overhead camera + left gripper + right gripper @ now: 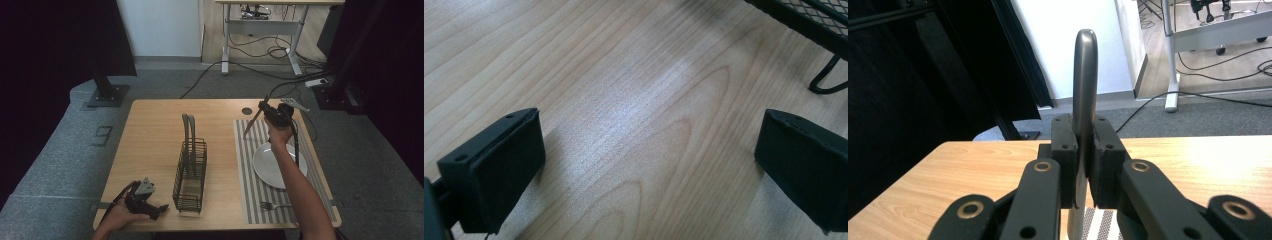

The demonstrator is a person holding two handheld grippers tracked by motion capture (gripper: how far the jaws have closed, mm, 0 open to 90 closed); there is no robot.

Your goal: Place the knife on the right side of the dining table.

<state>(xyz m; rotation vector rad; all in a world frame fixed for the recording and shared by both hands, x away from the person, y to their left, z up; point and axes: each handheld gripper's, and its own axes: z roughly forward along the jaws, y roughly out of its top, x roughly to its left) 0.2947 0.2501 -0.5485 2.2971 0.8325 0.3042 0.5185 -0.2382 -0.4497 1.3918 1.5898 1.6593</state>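
Light wooden table [150, 145] stood on grey carpet. Bore black wire basket [190, 172] at centre, striped placemat [248, 175] to right. On placemat: white plate [272, 167], fork [272, 205] near front edge.

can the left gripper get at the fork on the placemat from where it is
Probably not easily: the left gripper, jaws open, rests at the table's near left, and the wire basket stands between it and the fork.

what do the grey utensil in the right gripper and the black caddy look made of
The slim grey utensil clamped in the right gripper looks like brushed metal, with a dull even sheen. The black mesh caddy looks like dark-coated wire: see-through grid walls and thin bent feet.
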